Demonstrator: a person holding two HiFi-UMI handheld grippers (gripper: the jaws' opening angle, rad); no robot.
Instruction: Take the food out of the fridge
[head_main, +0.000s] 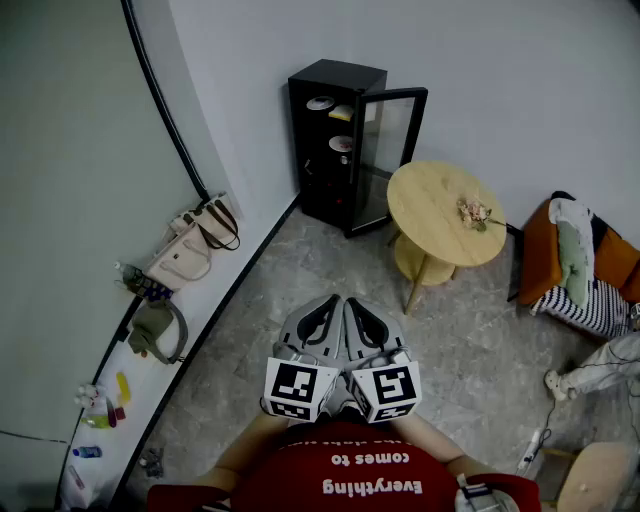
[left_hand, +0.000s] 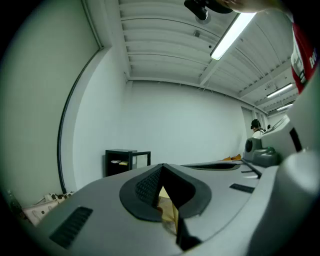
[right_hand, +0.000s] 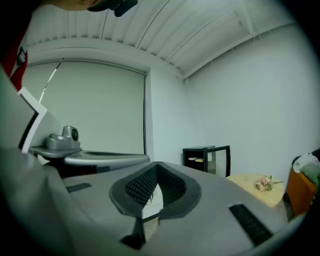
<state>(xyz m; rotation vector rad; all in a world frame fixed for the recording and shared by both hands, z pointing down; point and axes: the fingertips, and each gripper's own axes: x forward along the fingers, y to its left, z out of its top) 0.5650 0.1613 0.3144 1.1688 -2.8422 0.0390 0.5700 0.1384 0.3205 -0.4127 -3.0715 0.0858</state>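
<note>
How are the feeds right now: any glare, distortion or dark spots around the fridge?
Head view: even, soft light, sharp, walls bowed by the wide lens; the fridge interior is dark but its plates show. Left gripper view: heavy fisheye, black corners, ceiling strip light blown out. Right gripper view: same fisheye and vignette, no glare.

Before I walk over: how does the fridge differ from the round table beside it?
The fridge is black and boxy; the table is light wood with a round top. The fridge stands against the wall, its glass door swung open; the table stands out on the floor. The fridge has plates on its shelves; the table's top bears a small bunch of flowers. Both stand side by side.
</note>
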